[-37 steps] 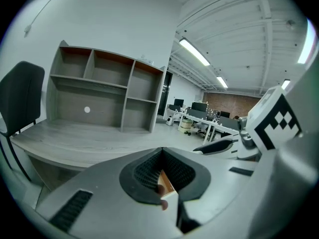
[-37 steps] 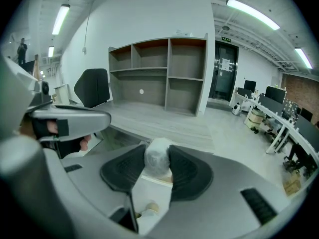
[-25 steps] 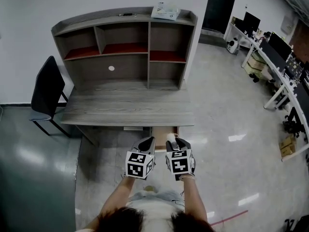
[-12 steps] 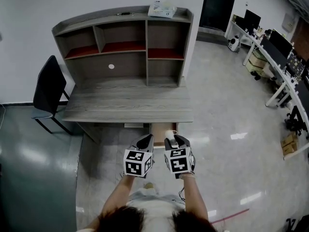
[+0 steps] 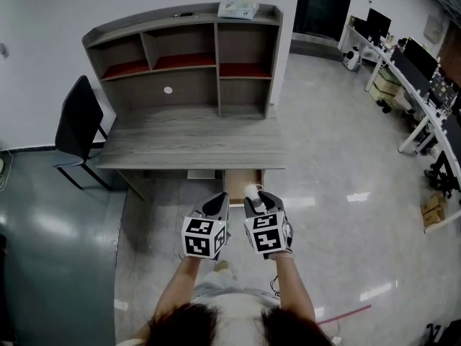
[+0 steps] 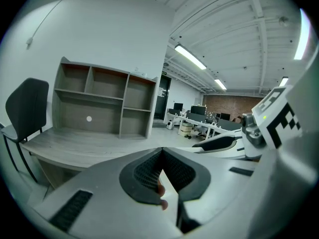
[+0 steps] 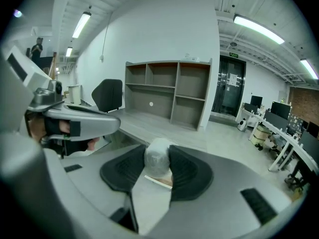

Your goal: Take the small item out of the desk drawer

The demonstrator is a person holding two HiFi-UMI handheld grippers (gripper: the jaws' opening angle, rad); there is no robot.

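My right gripper [image 5: 254,199] clamps the small white item [image 7: 158,159] between its pads, over the open drawer [image 5: 233,182] just below the centre of the head view. My left gripper [image 6: 160,152] is closed on nothing, its tips meeting. I judge the pick done. What's left is carrying it away, perhaps to the desk [image 5: 187,146].

Before us the counter [image 5: 191,146], shelf unit [image 5: 184,63] on its rear, box [image 5: 238,7] atop that, chair [image 5: 75,125] at its left, open drawer [image 5: 238,180] under its front, our left tool [image 5: 219,202] beside our right tool [image 5: 254,199] before the drawer, small item [image 5: 252,190] in the latter.
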